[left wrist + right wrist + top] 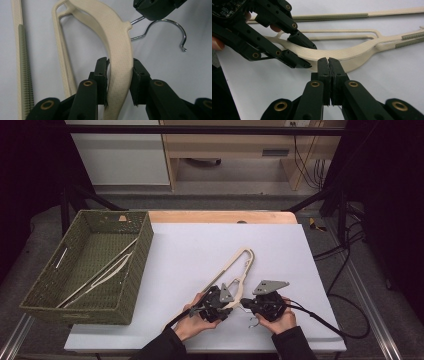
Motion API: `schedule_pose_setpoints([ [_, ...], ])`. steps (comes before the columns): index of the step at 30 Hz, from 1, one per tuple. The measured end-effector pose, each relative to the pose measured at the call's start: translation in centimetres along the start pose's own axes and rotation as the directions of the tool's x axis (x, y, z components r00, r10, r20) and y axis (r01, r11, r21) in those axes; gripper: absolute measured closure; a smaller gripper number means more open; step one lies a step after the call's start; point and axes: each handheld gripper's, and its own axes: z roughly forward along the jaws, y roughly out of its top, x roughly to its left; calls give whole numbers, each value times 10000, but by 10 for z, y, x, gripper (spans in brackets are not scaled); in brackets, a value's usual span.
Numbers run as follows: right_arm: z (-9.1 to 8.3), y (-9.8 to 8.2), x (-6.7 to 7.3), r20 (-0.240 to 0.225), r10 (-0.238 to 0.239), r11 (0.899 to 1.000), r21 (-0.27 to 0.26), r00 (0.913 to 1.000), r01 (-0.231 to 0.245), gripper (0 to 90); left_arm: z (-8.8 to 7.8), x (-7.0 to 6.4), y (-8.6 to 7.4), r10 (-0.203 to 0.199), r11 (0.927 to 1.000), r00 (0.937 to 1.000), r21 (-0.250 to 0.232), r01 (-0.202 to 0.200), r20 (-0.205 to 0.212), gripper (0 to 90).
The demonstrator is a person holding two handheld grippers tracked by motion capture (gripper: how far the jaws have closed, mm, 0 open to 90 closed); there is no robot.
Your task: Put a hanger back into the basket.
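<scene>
A cream plastic hanger (239, 262) lies on the white table top, its loop end pointing away from me. My left gripper (227, 307) has its jaws on both sides of the hanger's curved band (117, 37), and the pads (103, 75) press on it. My right gripper (245, 304) stands just to the right with its jaws closed together (328, 60) at the hanger's neck (352, 53). The hanger's wire hook (175, 27) runs in under its jaw tips (147, 16). From the right gripper view the left gripper (310, 56) straddles the band.
A green woven basket (135, 270) stands at the left edge of the table with another cream hanger (100, 272) lying in it. Both hands are close to the table's front edge. Black cables (345, 320) trail off at the right.
</scene>
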Motion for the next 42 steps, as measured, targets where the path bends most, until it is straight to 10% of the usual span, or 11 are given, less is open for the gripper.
schedule_pose_setpoints([
  [9,-14,3,-2,-395,129,9943,-1051,9991,-170,782,-7,-4,1,245,9997,9991,85,-242,-343,739],
  [15,-48,4,-12,16,360,9594,-2801,9993,-341,610,-21,-1,-1,32,9995,9995,-322,-42,-300,746],
  [27,-58,-16,-40,713,2077,9140,-3694,9756,-1676,266,-60,13,-9,-315,9970,9963,-726,258,-795,778],
  [42,-54,-23,-46,919,2303,9164,-3554,9688,-1841,182,-87,33,-22,-1147,9883,9733,-1220,915,-1990,831],
])
